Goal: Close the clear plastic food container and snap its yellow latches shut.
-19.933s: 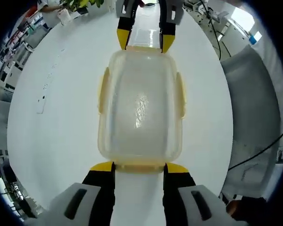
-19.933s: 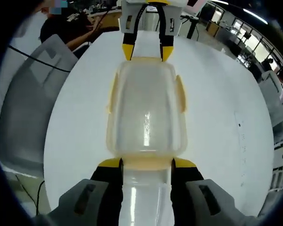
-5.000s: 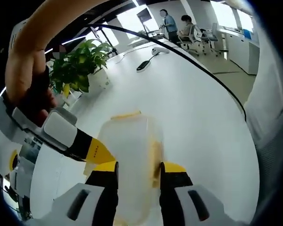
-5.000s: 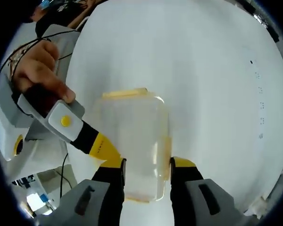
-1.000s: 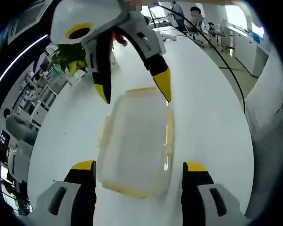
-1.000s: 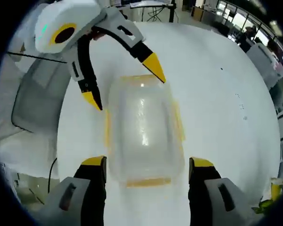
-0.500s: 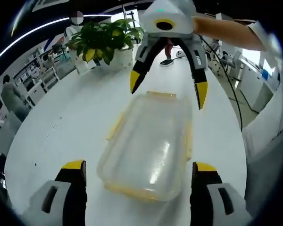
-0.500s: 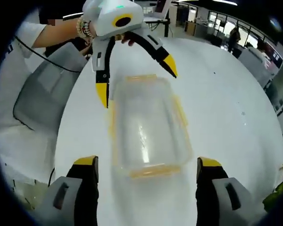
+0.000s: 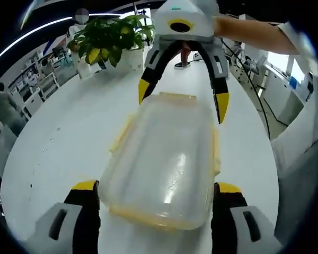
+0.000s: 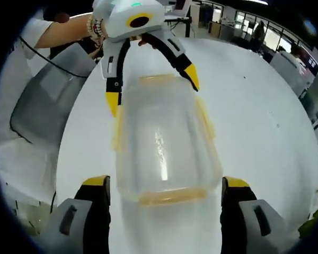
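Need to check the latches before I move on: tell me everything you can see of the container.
The container is a rectangular clear plastic box with rounded corners and a yellow-trimmed lid on top, lying flat on the white table. Yellow latches run along its long sides and short ends, and appear folded against the walls. It looks empty. Both tongs, left and right, are open, straddling opposite ends; whether they touch it is unclear.

Lidded clear container [image 9: 161, 164], yellow latches [image 9: 215, 153]
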The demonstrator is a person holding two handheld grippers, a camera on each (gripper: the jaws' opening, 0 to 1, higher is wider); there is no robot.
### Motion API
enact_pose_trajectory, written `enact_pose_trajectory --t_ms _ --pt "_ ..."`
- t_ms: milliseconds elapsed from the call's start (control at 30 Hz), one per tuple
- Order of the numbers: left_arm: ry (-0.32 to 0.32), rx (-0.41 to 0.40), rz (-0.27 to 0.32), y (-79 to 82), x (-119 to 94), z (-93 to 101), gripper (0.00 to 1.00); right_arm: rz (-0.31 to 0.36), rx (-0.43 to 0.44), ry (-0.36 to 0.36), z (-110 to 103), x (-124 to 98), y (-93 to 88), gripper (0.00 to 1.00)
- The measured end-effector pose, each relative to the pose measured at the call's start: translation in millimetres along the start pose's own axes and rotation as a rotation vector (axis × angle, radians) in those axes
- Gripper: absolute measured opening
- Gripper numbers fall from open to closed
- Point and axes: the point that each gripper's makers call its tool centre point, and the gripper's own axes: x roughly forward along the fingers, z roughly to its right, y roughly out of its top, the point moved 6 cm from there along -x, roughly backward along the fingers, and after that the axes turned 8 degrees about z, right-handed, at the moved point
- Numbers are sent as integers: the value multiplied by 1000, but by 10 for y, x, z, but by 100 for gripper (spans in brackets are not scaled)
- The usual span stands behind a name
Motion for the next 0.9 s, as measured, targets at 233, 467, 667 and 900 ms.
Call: enact_pose_trajectory --t_ms 233,467,667,900 --pt "-15 8 -1 -14 0 18 82 -1 -11 2 36 37 14 78" --pt "-12 11 0 -26 -4 20 81 12 -12 3 37 47 22 77" --pt "-16 13 -15 -56 -38 6 81 25 -11 4 22 71 55 77" --pt "-12 17 -67 -175 -177 -11 81 31 -17 11 -32 183 195 77"
